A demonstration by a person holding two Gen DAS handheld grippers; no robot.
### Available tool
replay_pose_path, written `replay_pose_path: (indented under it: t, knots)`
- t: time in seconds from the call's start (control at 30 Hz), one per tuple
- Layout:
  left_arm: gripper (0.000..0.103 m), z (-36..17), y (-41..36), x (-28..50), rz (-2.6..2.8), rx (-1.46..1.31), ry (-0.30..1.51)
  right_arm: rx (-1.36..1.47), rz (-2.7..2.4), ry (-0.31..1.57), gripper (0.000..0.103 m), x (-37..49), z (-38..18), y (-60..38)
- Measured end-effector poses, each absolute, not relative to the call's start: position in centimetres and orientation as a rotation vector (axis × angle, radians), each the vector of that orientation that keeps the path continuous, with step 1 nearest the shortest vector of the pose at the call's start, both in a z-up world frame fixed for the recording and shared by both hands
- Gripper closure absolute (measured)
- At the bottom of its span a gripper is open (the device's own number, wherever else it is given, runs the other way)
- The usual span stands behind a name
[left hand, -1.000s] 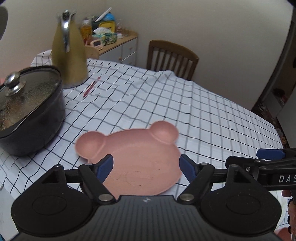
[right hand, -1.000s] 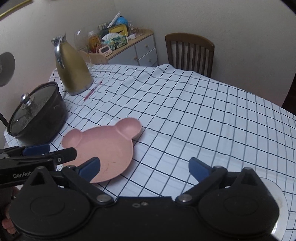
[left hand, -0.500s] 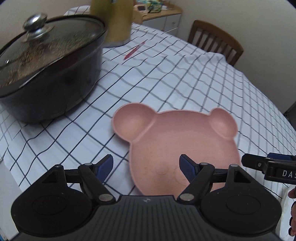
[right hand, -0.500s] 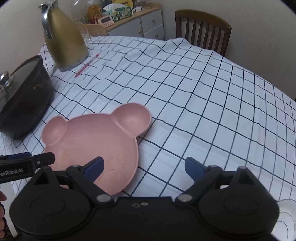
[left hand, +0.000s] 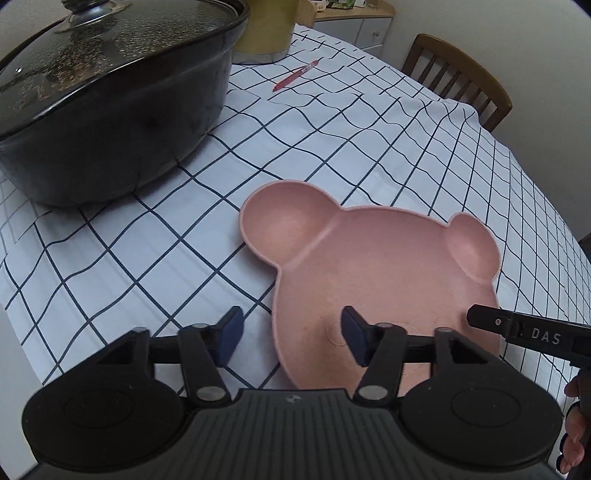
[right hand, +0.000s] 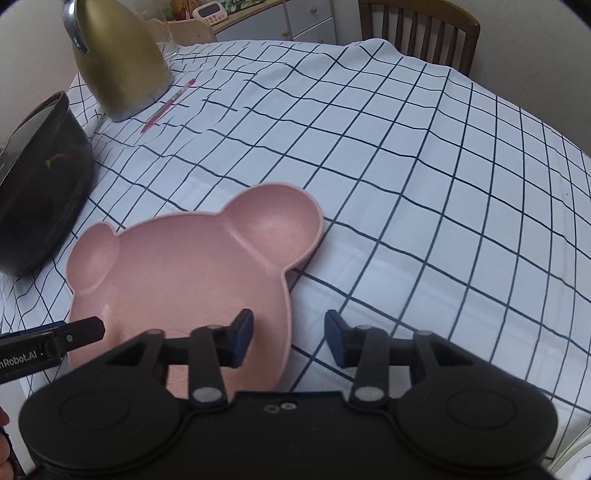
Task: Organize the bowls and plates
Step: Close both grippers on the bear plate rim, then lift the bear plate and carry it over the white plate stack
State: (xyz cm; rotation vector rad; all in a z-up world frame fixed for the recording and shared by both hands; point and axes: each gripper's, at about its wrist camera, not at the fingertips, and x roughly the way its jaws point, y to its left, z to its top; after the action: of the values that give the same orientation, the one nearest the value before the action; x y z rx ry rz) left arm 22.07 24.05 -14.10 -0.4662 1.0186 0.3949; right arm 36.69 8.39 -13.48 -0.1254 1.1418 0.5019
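A pink bear-shaped plate (left hand: 388,273) with two ear compartments lies flat on the checked tablecloth; it also shows in the right wrist view (right hand: 184,266). My left gripper (left hand: 291,338) is open and straddles the plate's near left rim, one finger over the plate, one over the cloth. My right gripper (right hand: 288,336) is open and straddles the plate's near right rim the same way. Each gripper's finger shows in the other's view. Neither holds anything.
A black lidded pot (left hand: 103,92) stands close on the left. A gold thermos jug (right hand: 118,59) and a red pen (right hand: 168,105) lie further back. A wooden chair (right hand: 421,22) stands behind the table. A white plate's rim (right hand: 576,454) shows at bottom right.
Both grippers have dropped lower and closer to the plate, moving apart to its two near edges. Both jaws have narrowed somewhat. The plate has not moved.
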Motion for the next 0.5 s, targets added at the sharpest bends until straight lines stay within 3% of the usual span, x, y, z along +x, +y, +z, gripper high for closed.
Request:
replay_pose_path:
  t: [0.1, 0.2, 0.27, 0.5]
  knots:
    - [0.071, -14.16, 23.97, 22.11, 0.399, -0.461, 1.02, -0.132, 0.509, 1.148, 0.076, 36.8, -13.57, 8.52]
    - [0.08, -14.2, 23.91, 22.13, 0.396, -0.458, 1.022, -0.135, 0.52, 1.158, 0.083, 36.92, -13.75, 8.5]
    - [0.083, -14.1, 23.8, 22.14, 0.404, -0.443, 1.018, -0.141, 0.532, 1.158, 0.089, 36.87, -13.71, 8.62]
    - [0.086, -13.62, 23.68, 21.77, 0.41, -0.414, 1.015, -0.17, 0.567, 1.17, 0.09, 36.55, -13.28, 8.73]
